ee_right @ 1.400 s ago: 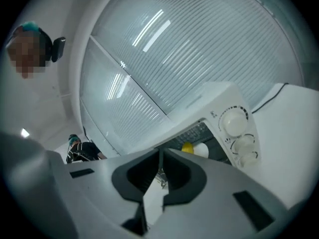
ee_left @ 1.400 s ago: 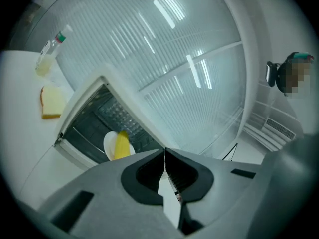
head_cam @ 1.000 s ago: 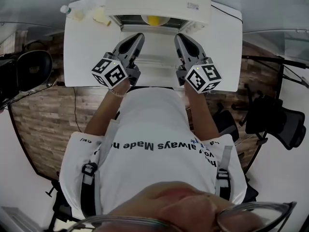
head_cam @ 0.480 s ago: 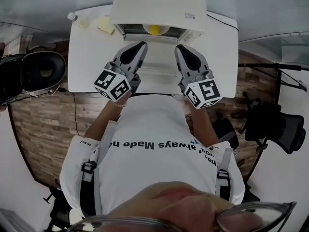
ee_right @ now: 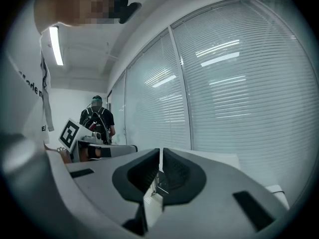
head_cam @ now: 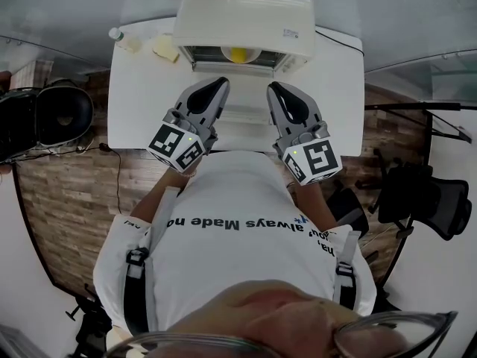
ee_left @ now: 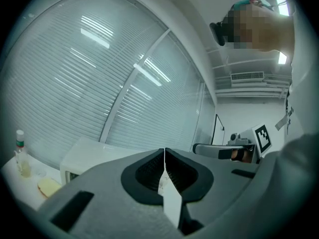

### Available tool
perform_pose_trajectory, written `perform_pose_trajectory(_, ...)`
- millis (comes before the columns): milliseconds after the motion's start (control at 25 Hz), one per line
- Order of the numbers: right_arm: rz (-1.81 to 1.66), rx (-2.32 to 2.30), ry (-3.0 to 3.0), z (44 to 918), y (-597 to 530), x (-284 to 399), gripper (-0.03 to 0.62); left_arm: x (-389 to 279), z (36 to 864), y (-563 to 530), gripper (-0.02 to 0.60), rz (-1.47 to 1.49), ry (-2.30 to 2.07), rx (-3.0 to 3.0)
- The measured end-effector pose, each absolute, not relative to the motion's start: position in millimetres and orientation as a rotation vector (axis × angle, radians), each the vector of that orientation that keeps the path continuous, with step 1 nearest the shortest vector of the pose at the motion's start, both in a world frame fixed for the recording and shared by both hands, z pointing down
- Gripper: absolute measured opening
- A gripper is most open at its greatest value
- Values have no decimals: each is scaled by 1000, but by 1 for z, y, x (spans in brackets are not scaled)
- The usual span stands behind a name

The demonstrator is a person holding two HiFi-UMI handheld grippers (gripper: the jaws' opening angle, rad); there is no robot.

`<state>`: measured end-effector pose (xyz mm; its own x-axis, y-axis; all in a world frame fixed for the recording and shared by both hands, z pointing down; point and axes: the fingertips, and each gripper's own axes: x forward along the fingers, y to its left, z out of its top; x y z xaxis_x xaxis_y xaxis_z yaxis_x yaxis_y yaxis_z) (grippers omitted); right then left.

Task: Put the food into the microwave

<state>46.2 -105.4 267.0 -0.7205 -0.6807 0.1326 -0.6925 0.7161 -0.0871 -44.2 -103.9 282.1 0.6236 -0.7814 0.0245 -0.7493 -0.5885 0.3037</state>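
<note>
Fingers of left gripper and right gripper meet (nothing held) before the microwave.

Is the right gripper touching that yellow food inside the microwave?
Apart. The head view shows the yellow food inside the microwave, with the right gripper held short of the opening. The right gripper view shows its jaws shut on nothing.
</note>
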Motion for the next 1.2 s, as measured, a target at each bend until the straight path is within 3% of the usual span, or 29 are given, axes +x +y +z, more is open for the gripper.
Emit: perform_pose_trajectory(1200, 136, 1158, -2837, 249, -103, 37, 21, -46, 264, -102, 15, -183, -1285, 2610)
